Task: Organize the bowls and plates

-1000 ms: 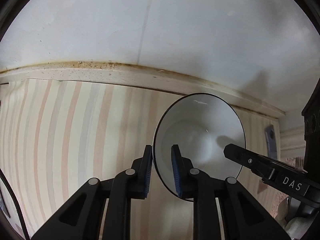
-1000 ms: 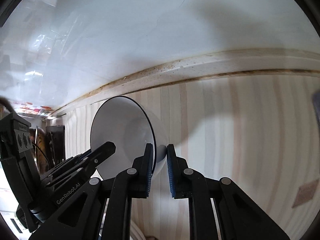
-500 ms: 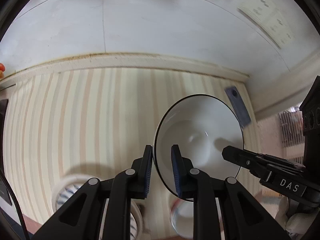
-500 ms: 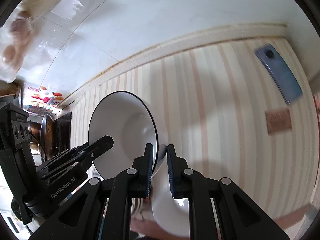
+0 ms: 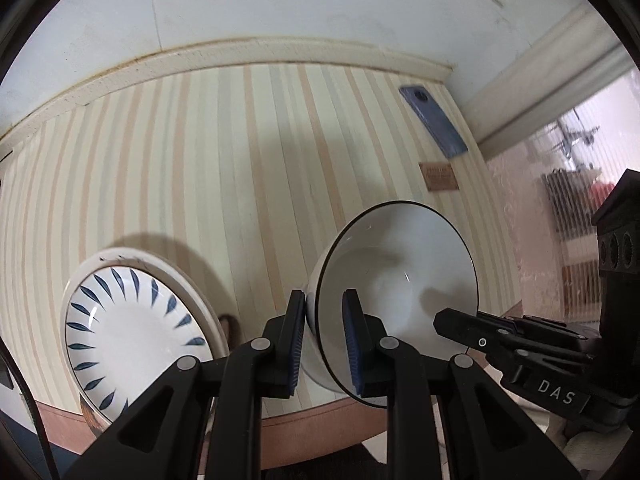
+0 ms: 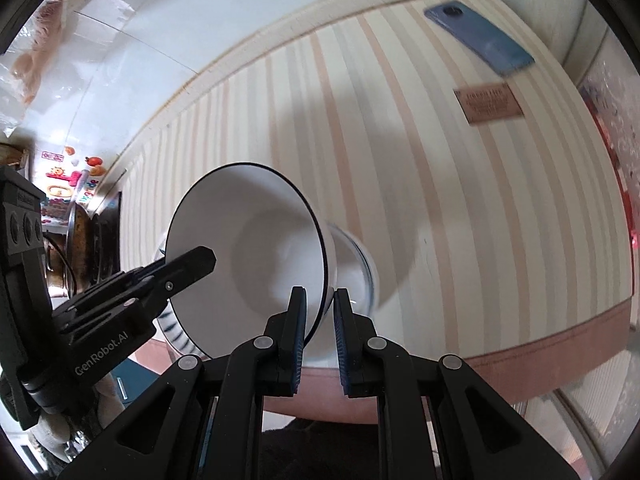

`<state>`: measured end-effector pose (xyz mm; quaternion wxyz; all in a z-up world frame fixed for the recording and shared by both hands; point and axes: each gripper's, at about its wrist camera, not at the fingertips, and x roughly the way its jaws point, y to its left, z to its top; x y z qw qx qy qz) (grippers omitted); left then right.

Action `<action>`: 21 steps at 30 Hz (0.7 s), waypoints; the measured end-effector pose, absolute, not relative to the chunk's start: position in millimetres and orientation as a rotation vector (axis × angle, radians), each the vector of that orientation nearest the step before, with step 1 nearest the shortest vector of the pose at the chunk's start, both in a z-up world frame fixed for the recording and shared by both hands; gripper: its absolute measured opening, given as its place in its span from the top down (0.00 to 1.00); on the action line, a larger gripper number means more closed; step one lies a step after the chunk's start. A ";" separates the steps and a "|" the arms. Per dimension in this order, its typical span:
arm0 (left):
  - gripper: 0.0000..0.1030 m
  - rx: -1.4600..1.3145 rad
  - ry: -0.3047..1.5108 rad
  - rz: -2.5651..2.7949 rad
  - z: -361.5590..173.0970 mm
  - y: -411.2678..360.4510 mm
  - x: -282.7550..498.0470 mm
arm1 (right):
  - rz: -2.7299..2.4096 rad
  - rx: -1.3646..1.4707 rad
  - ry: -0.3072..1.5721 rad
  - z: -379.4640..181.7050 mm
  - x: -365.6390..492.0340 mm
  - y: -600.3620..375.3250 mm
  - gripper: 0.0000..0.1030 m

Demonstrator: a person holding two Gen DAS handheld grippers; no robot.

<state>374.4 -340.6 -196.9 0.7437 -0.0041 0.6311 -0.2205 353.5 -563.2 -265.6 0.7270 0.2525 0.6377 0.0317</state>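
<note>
A white bowl with a thin black rim (image 5: 400, 264) hangs tilted above the striped table, held from both sides. My left gripper (image 5: 323, 300) is shut on its left rim, and my right gripper (image 6: 320, 294) is shut on the opposite rim. The bowl (image 6: 248, 240) shows its inside to both cameras. Each gripper appears in the other's view: the right one (image 5: 444, 318) and the left one (image 6: 204, 256). A white plate with blue leaf marks (image 5: 132, 320) lies on a larger white plate at the table's front left. Behind the held bowl sits a blurred round dish (image 6: 356, 268).
The striped tablecloth (image 5: 240, 160) reaches back to a pale wall ledge. A blue phone (image 6: 480, 40) and a brown label (image 6: 488, 104) lie at the far right. The cloth's pink front border (image 6: 560, 360) marks the near edge.
Both grippers have tilted down and come nearer the table's front edge with the bowl. The leaf-patterned plate, the phone and the table edge have come into view.
</note>
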 end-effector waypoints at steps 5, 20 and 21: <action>0.84 0.032 1.409 -0.472 -215.1 -345.8 367.2 | 0.064 0.571 1.438 -285.8 345.5 -563.2 0.85; 0.84 0.083 1.420 -0.446 -238.7 -349.2 359.3 | 0.041 0.514 1.470 -298.7 349.2 -561.2 0.84; 0.84 0.084 1.420 -0.448 -238.7 -349.1 359.3 | 0.041 0.510 1.471 -298.4 351.3 -559.4 0.84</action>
